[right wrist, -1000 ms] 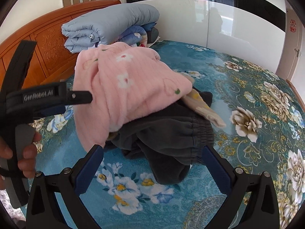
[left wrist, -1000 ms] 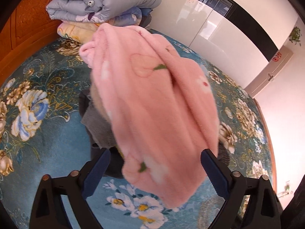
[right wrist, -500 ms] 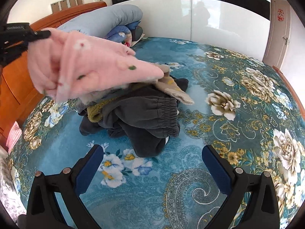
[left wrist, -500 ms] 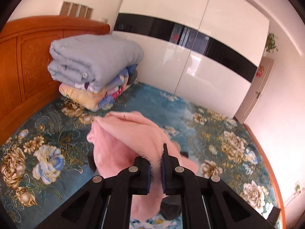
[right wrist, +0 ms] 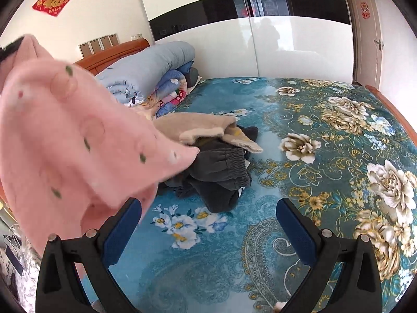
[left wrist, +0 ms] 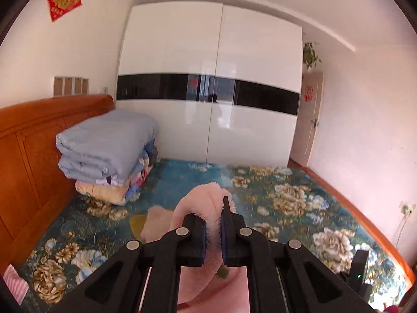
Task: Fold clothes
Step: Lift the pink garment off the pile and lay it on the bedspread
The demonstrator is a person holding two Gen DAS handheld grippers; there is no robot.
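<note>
The left gripper [left wrist: 213, 230] has its jaws clamped on the pink fleece garment [right wrist: 67, 140], lifted above the bed [right wrist: 325, 135] near its headboard edge. The right gripper [right wrist: 208, 224] is open, empty; probably it should next catch a hanging corner.

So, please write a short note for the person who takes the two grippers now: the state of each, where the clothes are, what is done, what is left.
Left gripper: shut on the pink fleece garment, lifted above the bed.
Right gripper: open, holds nothing.
On the bed: dark grey trousers and a beige garment, in one loose heap.
Done: nothing is folded.
Left: fold the pink piece, then the heap.
</note>
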